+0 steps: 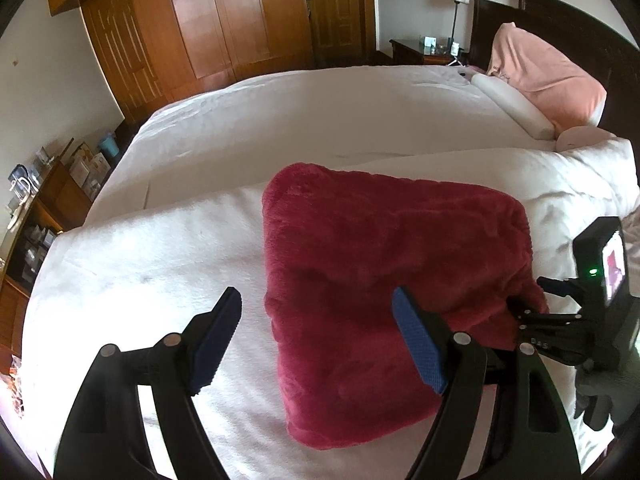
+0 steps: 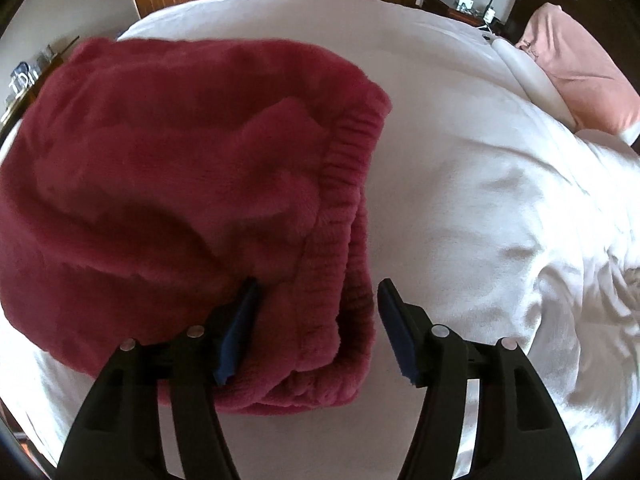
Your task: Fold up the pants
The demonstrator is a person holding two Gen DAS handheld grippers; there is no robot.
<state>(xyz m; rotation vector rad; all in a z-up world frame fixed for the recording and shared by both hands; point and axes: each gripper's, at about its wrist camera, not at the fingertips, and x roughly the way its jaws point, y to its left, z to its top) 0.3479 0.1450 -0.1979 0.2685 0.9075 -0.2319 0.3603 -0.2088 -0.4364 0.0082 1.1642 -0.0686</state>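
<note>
Plush dark-red pants [image 1: 384, 280], folded to a thick square w/ ribbed waistband, lie on white bed [image 1: 280, 120]. My left gripper [image 1: 316, 340] gapes above their edge, empty; right gripper [image 2: 316, 328] released, straddling waistband.

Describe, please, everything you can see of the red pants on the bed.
The red pants are plush, fleecy fabric, folded into a thick, roughly square bundle lying flat on the white bedding. A ribbed elastic waistband runs along the edge nearest the right gripper, whose open jaws straddle that edge, one blue pad against the fabric, not clamping it. The left gripper hovers open over the bundle's other side.
</note>
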